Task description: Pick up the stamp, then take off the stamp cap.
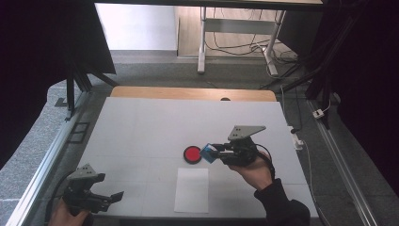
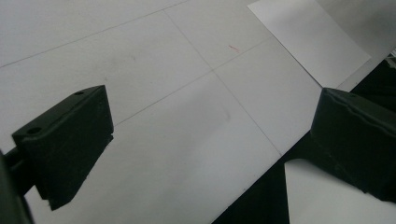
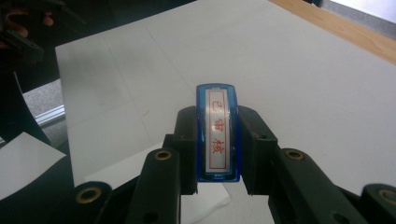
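While R tongs [image 1: 210,151] grip blue stamp [image 1: 207,153], red ink pad [image 1: 192,154] beside, paper [image 1: 192,189] nr.

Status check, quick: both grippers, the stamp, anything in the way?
Right gripper shut on blue stamp, beside red ink pad. Left gripper open, nothing between jaws. White paper sheet unobstructed.

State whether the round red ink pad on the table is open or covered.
Open: the round red ink pad shows bare red inside its black rim, with no lid on it.
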The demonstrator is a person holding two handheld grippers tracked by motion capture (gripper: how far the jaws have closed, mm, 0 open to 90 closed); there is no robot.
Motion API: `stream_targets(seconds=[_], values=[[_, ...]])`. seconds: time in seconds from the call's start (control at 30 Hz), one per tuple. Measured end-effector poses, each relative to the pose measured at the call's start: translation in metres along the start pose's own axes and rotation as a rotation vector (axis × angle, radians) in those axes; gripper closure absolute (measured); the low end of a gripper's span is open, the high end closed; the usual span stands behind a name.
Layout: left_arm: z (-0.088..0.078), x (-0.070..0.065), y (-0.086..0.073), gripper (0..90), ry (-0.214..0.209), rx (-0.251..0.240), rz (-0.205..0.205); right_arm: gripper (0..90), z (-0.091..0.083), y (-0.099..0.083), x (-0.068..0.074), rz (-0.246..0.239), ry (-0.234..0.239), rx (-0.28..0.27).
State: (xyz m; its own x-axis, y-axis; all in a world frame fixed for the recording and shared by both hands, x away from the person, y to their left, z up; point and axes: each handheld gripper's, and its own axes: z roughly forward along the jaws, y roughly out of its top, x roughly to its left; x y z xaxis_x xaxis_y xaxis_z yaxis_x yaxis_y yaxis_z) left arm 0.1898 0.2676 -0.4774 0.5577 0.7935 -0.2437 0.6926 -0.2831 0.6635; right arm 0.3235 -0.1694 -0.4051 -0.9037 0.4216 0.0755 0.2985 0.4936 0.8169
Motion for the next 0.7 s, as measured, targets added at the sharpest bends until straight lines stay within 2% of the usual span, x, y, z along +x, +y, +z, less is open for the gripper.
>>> stream_targets(seconds=[0.27, 0.53, 0.63, 0.7], values=[[-0.001, 0.000, 0.000, 0.0, -0.007, 0.000, 0.006, 71.1, 0.009, 0.006, 0.008, -0.009, 0.051, -0.021], [-0.001, -0.001, 0.000, 0.0, -0.011, 0.000, 0.006, 71.1, 0.008, 0.006, 0.015, -0.033, 0.081, -0.035], [-0.001, -0.003, 0.001, 0.0, -0.017, 0.006, 0.021, 71.1, 0.006, 0.006, 0.017, -0.051, 0.090, -0.032], [0.000, -0.005, 0.003, 0.0, -0.025, -0.019, 0.059, 71.1, 0.005, 0.006, 0.019, -0.053, 0.093, -0.034]])
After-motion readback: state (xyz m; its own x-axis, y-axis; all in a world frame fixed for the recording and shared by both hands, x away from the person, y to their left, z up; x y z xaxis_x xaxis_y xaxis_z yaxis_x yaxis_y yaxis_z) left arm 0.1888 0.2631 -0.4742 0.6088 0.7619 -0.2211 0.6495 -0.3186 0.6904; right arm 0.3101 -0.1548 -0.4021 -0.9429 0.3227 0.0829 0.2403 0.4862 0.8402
